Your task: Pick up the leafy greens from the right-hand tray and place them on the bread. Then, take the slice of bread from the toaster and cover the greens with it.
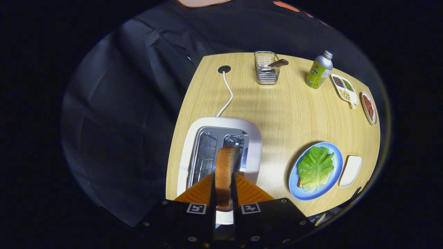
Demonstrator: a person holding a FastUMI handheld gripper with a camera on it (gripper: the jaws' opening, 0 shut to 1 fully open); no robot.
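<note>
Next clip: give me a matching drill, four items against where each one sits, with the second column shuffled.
Items:
1. slice of bread
2. leafy greens
3. bottle
4. wire basket

Places:
A. on the bread on the blue plate
B. beside the divided dish
C. between the gripper fingers, above the toaster
D. far side of the table, beyond the toaster

Pairs: 1-C, 2-A, 3-B, 4-D

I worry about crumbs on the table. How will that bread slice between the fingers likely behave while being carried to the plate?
The bread slice stands on edge without sagging, so it is probably stiff and light. The gripper is shut on its faces; the browned crust looks dry, so a hard squeeze might crumble it. Laid on the curved lettuce leaf, it may rock or sit unevenly.
</note>
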